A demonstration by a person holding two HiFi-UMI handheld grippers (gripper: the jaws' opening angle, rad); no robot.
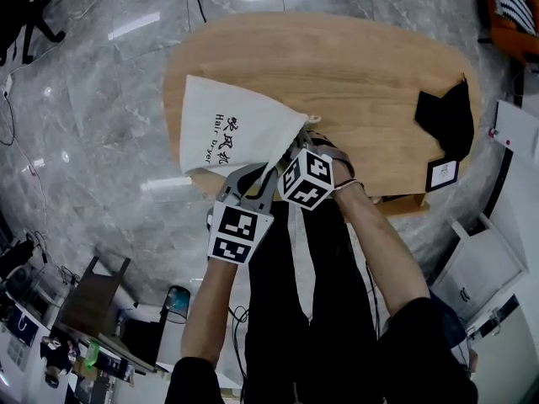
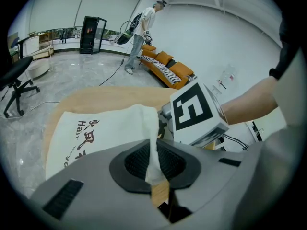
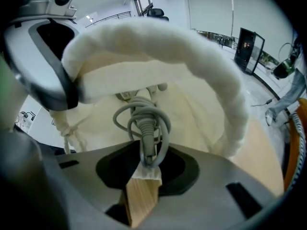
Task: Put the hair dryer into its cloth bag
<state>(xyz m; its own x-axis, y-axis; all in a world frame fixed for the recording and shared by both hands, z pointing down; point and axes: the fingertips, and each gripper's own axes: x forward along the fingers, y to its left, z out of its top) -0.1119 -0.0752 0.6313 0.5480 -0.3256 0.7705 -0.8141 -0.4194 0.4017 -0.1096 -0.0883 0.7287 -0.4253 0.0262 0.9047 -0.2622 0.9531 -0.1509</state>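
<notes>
At the counter's (image 1: 362, 66) near edge, the cloth bag (image 1: 227, 124) is held open by its rim, pinched in the near-shut left fingers (image 2: 136, 159), while the half-closed right fingers (image 3: 180, 169) clamp the hair dryer's cord (image 3: 144, 116) inside, which could spring out if released shallow.

The cloth bag (image 1: 223, 124) is white with black writing, the cord (image 3: 144, 121) grey, the table (image 1: 362, 74) light brown.

oval wooden surface (image 1: 370, 74) on a grey marble floor (image 1: 101, 99), black cloth (image 1: 448, 116) at its right end, orange sofa (image 2: 169, 70) and a black office chair (image 2: 17, 83) further back
</notes>
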